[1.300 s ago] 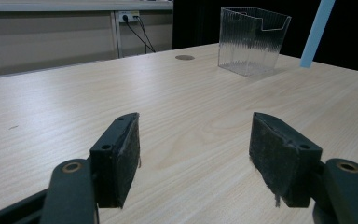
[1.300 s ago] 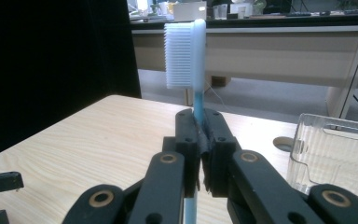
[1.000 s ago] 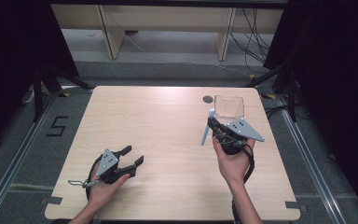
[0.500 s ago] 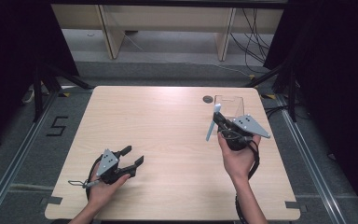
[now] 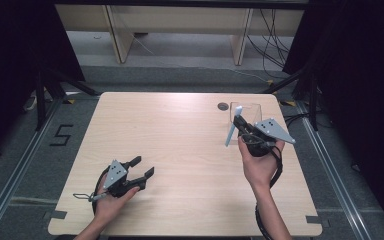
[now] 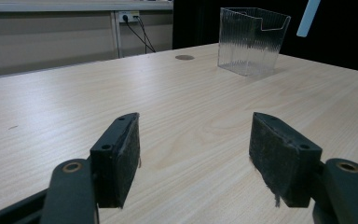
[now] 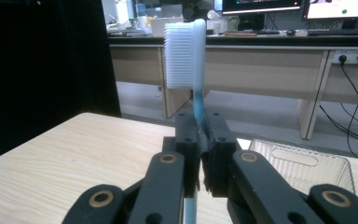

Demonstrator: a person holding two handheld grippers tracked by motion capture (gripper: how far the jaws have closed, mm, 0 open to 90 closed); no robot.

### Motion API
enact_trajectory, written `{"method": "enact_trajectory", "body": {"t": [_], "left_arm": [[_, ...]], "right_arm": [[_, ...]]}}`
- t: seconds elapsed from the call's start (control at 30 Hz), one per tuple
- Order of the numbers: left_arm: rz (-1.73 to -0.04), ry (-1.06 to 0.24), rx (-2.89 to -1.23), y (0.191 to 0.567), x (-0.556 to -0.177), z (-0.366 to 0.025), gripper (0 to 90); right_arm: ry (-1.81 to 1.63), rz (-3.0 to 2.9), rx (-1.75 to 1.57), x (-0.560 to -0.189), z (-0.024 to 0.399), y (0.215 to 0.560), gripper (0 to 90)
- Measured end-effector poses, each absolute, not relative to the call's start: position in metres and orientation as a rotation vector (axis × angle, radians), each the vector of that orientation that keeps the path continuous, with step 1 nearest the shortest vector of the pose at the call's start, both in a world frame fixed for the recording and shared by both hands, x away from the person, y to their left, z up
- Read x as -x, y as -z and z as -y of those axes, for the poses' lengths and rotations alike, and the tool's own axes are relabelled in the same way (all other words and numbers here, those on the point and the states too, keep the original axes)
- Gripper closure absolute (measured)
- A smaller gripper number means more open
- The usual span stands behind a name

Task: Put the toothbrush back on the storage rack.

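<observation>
The right claw (image 7: 199, 156) clamps a pale-blue toothbrush (image 7: 193, 56) upright, white bristles showing, above the ribbed clear plastic box (image 6: 251, 39). The left claw (image 6: 196, 161) gapes empty over the woodgrain surface (image 5: 180, 135).

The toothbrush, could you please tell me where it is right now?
The toothbrush is clamped in the right claw, held above the table's far right part, beside the clear container.
</observation>
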State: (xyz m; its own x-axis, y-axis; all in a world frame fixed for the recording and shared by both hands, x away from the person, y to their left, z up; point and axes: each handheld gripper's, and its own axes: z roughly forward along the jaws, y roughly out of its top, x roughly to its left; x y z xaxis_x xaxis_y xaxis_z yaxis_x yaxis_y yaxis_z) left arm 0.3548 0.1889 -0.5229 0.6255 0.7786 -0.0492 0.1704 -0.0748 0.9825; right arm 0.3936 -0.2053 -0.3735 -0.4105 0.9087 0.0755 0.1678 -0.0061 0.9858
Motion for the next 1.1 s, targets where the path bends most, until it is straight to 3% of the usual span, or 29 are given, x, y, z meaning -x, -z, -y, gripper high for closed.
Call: {"method": "enact_trajectory", "body": {"t": [1.1], "left_arm": [[-0.805,-0.601,-1.593,0.523,-0.355,-0.189,33.2]], "right_arm": [[-1.438,-1.543,-1.152,-0.407,0.228,0.354,86.3]]}}
